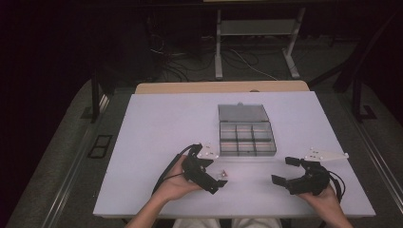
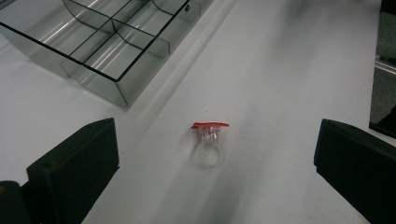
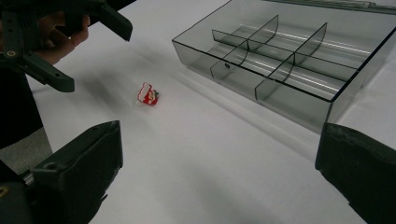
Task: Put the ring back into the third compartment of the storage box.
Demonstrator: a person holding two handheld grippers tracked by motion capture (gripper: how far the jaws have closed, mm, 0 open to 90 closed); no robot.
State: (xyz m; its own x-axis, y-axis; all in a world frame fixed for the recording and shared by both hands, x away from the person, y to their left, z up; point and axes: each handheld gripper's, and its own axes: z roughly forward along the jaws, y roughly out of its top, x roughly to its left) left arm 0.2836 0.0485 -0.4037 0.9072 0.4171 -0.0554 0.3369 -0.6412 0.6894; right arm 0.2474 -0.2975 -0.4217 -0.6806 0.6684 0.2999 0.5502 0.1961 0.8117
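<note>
Both pairs of jaws stand spread wide, and neither pinches anything; on my left gripper (image 1: 216, 178) the two black jaws frame a small toy ring (image 2: 208, 142), which lies on the white table (image 1: 157, 123) between them and a little ahead, touching neither; its band is clear plastic and its top is red and flat, with the band lying towards me in the left gripper view; in the high view the ring (image 1: 222, 176) sits just beside the tips of my left gripper, near the front edge of the table; my right gripper (image 1: 285, 172) hovers well apart from it, to the right, with the ring (image 3: 148, 94) showing red ahead of it and my left gripper (image 3: 88, 42) above and to the left of that; a smoky clear compartment box (image 1: 247, 137) stands open just beyond, its lid (image 1: 243, 112) laid back; what I can see of its compartments looks bare; the box (image 2: 100, 39) is near the ring, not touching it.
</note>
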